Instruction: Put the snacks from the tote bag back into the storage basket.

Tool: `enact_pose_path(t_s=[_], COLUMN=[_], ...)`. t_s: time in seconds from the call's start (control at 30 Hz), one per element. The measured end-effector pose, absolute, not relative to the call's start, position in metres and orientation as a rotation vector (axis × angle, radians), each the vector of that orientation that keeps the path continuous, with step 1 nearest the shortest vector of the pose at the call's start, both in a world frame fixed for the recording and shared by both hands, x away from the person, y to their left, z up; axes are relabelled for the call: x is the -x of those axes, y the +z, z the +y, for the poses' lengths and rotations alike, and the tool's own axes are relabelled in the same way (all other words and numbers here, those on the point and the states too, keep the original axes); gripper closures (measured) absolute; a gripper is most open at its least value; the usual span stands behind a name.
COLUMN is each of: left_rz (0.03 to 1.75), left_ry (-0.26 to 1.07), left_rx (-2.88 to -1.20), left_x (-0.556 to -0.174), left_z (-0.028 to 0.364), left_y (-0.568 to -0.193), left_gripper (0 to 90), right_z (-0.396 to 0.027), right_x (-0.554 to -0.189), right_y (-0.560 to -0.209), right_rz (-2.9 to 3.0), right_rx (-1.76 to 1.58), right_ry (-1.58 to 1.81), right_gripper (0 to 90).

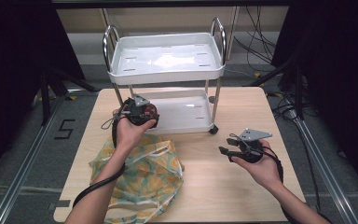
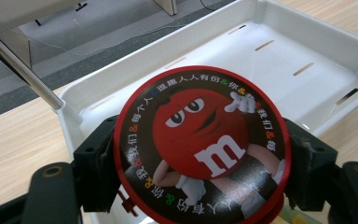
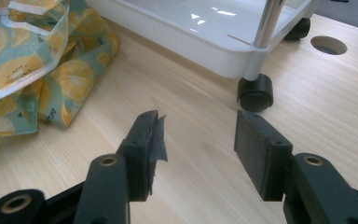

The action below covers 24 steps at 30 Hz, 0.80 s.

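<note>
Holding a round red tin (image 2: 200,147), the left gripper (image 2: 200,158) has its two black jaws pressed on the tin's sides. The tin sits in the middle of the left gripper view. Its lid is flat and shiny, with a red candy face, a white letter m and small writing going round the rim. Just behind it is the lower tray (image 2: 307,51) of a small white cart, smooth plastic with thin slots in the floor. A shiny metal pole (image 2: 21,70) rises at the upper left of that view.

In the high view the left gripper (image 1: 139,112) and the tin (image 1: 148,112) are left of the middle, right at the edge of the cart's lower tray (image 1: 186,114). The cart's top tray (image 1: 165,60) is near the top of the frame, with curved silver handles at both ends.

The right gripper (image 1: 233,145) is at the lower right of the high view, over the bare table (image 1: 223,186). Its jaws stand wide apart with nothing between them. In the right gripper view its flat black pads (image 3: 256,149) look rubbery, and one has a torn bit of black tape on it.

The table is pale wood with fine lines. A soft, crumpled bag (image 1: 144,175) with orange slices on green lies at the lower left. A small black wheel (image 3: 255,92) of the cart rests on the table.
</note>
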<state>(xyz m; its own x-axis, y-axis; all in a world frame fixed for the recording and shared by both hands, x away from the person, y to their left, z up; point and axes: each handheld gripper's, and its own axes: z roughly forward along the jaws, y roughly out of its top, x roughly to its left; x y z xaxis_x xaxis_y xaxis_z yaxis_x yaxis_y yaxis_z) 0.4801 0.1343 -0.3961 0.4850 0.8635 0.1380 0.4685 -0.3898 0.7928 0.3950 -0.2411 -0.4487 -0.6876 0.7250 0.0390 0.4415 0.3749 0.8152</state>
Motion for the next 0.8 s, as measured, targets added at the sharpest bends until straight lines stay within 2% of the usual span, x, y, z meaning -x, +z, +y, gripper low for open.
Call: enact_pose_path(t_s=[0.8], left_rz=[1.101], left_ry=[0.725], left_rx=[-2.046], left_x=[-0.489], left_z=[0.135], left_y=[-0.4041], left_gripper=[25.5], right_z=[-0.2411], right_x=[-0.3964], right_y=[-0.4506], right_rz=[2.304], right_rx=[-0.999], right_ry=[1.217], right_gripper=[50.7])
